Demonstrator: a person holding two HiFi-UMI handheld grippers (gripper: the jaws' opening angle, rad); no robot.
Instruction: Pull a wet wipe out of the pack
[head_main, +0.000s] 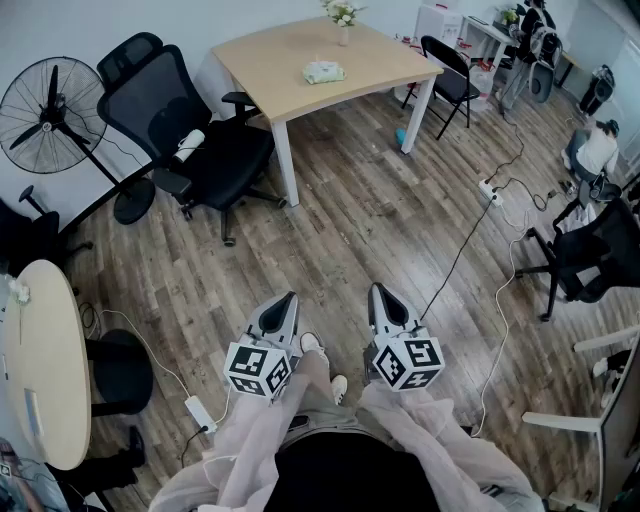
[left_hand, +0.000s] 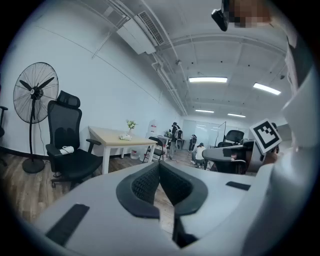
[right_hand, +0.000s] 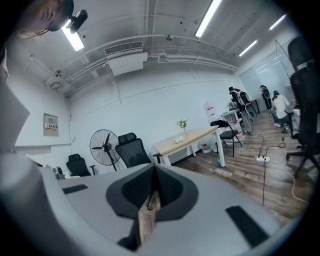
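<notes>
While left tongs (head_main: 293, 296) and right tongs (head_main: 375, 288) sit closed, wipe pack (head_main: 324, 71) on wooden table (head_main: 270, 60).

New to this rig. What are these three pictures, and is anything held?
No robot here: a person stands on a wood floor with a handheld two-finger gripper in each hand. The head view looks down from a camera on the person's head: the left gripper and the right gripper point forward, each carrying a marker cube. The other two pictures come from cameras riding on the grippers, looking along their fingers. In both, the dark fingers are closed together, nothing between them. The wet wipe pack lies on the wooden table across the room, beside a small vase of flowers. Neither gripper is near it; the pull has not begun.
</notes>
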